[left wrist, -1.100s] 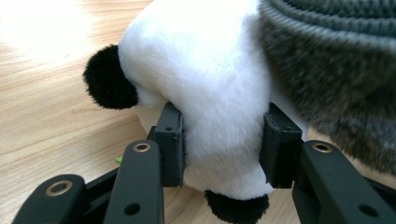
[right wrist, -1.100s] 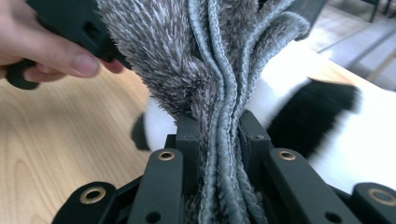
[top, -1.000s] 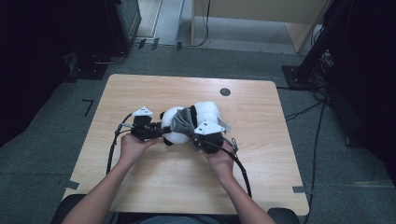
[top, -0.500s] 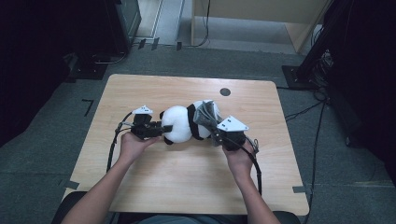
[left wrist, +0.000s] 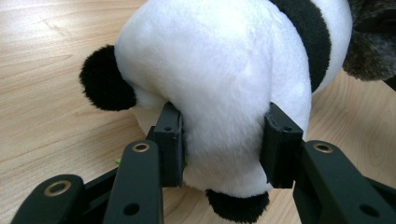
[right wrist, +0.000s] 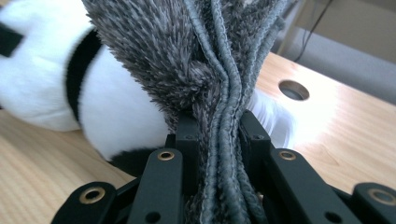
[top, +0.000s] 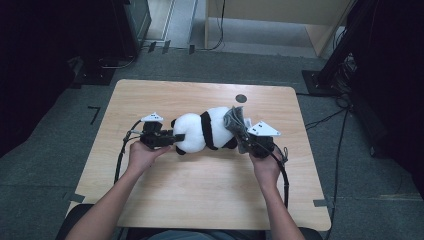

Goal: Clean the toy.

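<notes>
A black and white plush panda point(top: 204, 131) lies on its side across the middle of the wooden table point(top: 200, 200). My left gripper point(top: 172, 138) is shut on the panda's white rear end point(left wrist: 219, 84), its jaws pressing into the fur from both sides. A bunched grey fuzzy cloth point(top: 236, 122) lies over the panda's other end. My right gripper point(top: 246, 141) is shut on the folded edges of that grey cloth point(right wrist: 219, 93), with the panda point(right wrist: 46, 88) just beyond it.
A round cable hole point(top: 241, 98) sits in the table top near its far edge, behind the panda. Bare wood stretches in front of both hands. Cables trail from each gripper back along the forearms. Grey carpet surrounds the table.
The right gripper has moved to the right with the grey cloth in it, and the panda has stretched out lengthwise between the two grippers. The left gripper has stayed about where it was.
</notes>
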`<state>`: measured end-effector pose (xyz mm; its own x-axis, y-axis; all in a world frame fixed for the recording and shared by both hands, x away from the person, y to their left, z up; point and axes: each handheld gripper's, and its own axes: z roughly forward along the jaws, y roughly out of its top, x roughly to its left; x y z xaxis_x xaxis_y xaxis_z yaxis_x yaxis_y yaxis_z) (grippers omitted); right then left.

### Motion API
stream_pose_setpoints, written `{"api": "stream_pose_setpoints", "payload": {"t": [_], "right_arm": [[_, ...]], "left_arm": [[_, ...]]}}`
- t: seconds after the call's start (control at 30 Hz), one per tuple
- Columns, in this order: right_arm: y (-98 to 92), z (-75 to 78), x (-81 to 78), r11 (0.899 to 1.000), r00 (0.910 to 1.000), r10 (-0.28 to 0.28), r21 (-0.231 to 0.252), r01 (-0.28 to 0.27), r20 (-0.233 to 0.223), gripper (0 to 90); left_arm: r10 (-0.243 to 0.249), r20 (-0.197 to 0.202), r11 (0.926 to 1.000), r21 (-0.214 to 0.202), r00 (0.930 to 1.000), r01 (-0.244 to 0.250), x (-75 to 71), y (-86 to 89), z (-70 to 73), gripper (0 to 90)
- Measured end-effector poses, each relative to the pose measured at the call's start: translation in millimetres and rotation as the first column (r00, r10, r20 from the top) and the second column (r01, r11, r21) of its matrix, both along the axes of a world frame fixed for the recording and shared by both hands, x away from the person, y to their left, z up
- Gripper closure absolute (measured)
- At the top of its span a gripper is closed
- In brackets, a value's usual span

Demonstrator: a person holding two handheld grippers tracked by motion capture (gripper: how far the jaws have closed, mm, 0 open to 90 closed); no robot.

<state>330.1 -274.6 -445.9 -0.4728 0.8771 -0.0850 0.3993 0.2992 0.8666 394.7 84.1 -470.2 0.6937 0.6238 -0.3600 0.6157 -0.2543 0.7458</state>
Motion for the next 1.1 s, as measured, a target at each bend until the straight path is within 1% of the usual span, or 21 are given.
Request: {"api": "stream_pose_setpoints", "payload": {"t": [0.03, 0.1, 0.13, 0.2, 0.23, 0.27, 0.33, 0.4, 0.5, 0.53, 0.57, 0.6, 0.7, 0.73, 0.77, 0.83, 0.9, 0.93, 0.97, 1.03, 1.1], "right_arm": [[-2.8, -0.3, 1.3, 1.000, 0.9998, -0.015, 0.009, 0.015, -0.013, 75.2], [-7.6, 2.0, 2.0, 0.998, 0.9992, -0.024, 0.051, 0.026, -0.032, 75.3], [-8.6, 5.1, 0.8, 0.997, 0.9994, -0.021, 0.078, 0.023, -0.027, 75.5], [-6.5, 13.8, -3.2, 0.989, 0.9999, 0.003, 0.146, -0.001, -0.010, 75.5], [-2.8, 18.4, -5.0, 0.985, 0.9997, 0.026, 0.170, -0.025, -0.004, 75.5], [2.7, 22.6, -7.2, 0.982, 0.9988, 0.050, 0.183, -0.050, 0.004, 75.5], [18.0, 28.7, -11.6, 0.981, 0.9948, 0.099, 0.168, -0.102, 0.026, 75.5], [35.8, 31.1, -14.7, 0.976, 0.9881, 0.150, 0.155, -0.153, 0.034, 75.5], [64.4, 29.8, -17.2, 0.964, 0.9734, 0.227, 0.138, -0.229, 0.034, 75.5], [75.8, 28.3, -17.8, 0.956, 0.9655, 0.259, 0.132, -0.260, 0.028, 75.5], [82.4, 27.3, -18.1, 0.952, 0.9608, 0.276, 0.128, -0.277, 0.028, 75.5], [92.4, 25.3, -18.3, 0.946, 0.9536, 0.300, 0.121, -0.301, 0.029, 75.5], [111.1, 19.2, -17.4, 0.933, 0.9399, 0.341, 0.119, -0.340, 0.016, 75.5], [116.9, 15.7, -16.4, 0.930, 0.9360, 0.352, 0.113, -0.350, 0.007, 75.5], [121.2, 11.2, -14.7, 0.929, 0.9332, 0.359, 0.096, -0.357, -0.004, 75.5], [125.5, 0.1, -10.8, 0.931, 0.9318, 0.362, 0.072, -0.359, -0.030, 75.3], [121.8, -8.1, -7.5, 0.928, 0.9310, 0.364, 0.095, -0.360, -0.030, 75.3], [119.0, -9.6, -6.4, 0.929, 0.9320, 0.361, 0.099, -0.357, -0.030, 75.3], [116.3, -9.8, -5.7, 0.930, 0.9332, 0.358, 0.093, -0.354, -0.029, 75.3], [110.1, -9.4, -4.8, 0.936, 0.9381, 0.344, 0.094, -0.340, -0.037, 75.3], [103.5, -10.4, -5.1, 0.940, 0.9420, 0.333, 0.086, -0.329, -0.038, 75.3]], "left_arm": [[0.001, 0.000, 1.0000, -0.001, 1.0000, -0.001, 0.1, 0.1, -0.1, 57.5], [0.001, -0.002, 1.0000, -0.003, 1.0000, -0.001, 0.1, 0.3, -0.1, 57.4], [-0.001, -0.001, 1.0000, -0.003, 1.0000, 0.001, 0.2, 0.3, 0.0, 57.4], [-0.002, 0.003, 1.0000, 0.000, 1.0000, 0.002, 0.2, -0.5, 0.7, 57.4], [-0.001, 0.002, 1.0000, 0.001, 1.0000, 0.001, 0.2, -0.8, 1.2, 57.4], [-0.001, 0.002, 1.0000, 0.004, 1.0000, 0.001, 0.1, -1.1, 1.9, 57.4], [-0.003, 0.001, 1.0000, 0.004, 1.0000, 0.003, -0.5, -1.6, 2.8, 57.4], [-0.003, -0.004, 1.0000, 0.002, 1.0000, 0.003, -1.4, -2.1, 3.8, 57.4], [-0.004, -0.008, 1.0000, -0.004, 1.0000, 0.004, -3.6, -3.1, 5.4, 57.4], [-0.004, -0.010, 1.0000, -0.005, 0.9999, 0.003, -4.3, -3.6, 5.8, 57.4], [-0.008, -0.008, 1.0000, -0.001, 0.9999, 0.008, -4.8, -4.0, 6.2, 57.4], [-0.008, -0.007, 1.0000, -0.002, 0.9999, 0.008, -5.2, -4.3, 6.1, 57.4], [-0.005, -0.011, 1.0000, -0.005, 0.9999, 0.005, -6.2, -4.5, 4.8, 57.4], [-0.003, -0.014, 1.0000, -0.007, 0.9999, 0.003, -6.4, -4.4, 4.6, 57.4], [-0.003, -0.014, 1.0000, -0.007, 0.9999, 0.003, -6.6, -4.2, 4.7, 57.4], [0.001, -0.016, 1.0000, 0.008, 0.9999, -0.001, -6.7, -4.8, 4.0, 57.5], [-0.001, -0.020, 1.0000, 0.003, 0.9998, 0.001, -5.8, -4.4, 2.7, 57.5], [-0.001, -0.021, 1.0000, 0.000, 0.9998, 0.001, -5.6, -4.6, 2.4, 57.5], [-0.003, -0.018, 1.0000, 0.000, 0.9998, 0.003, -5.3, -5.2, 2.1, 57.5], [-0.005, -0.015, 1.0000, 0.006, 0.9999, 0.005, -4.8, -5.6, 1.7, 57.5], [-0.006, -0.015, 0.9999, 0.008, 0.9999, 0.006, -4.1, -5.4, 1.5, 57.5]]}}
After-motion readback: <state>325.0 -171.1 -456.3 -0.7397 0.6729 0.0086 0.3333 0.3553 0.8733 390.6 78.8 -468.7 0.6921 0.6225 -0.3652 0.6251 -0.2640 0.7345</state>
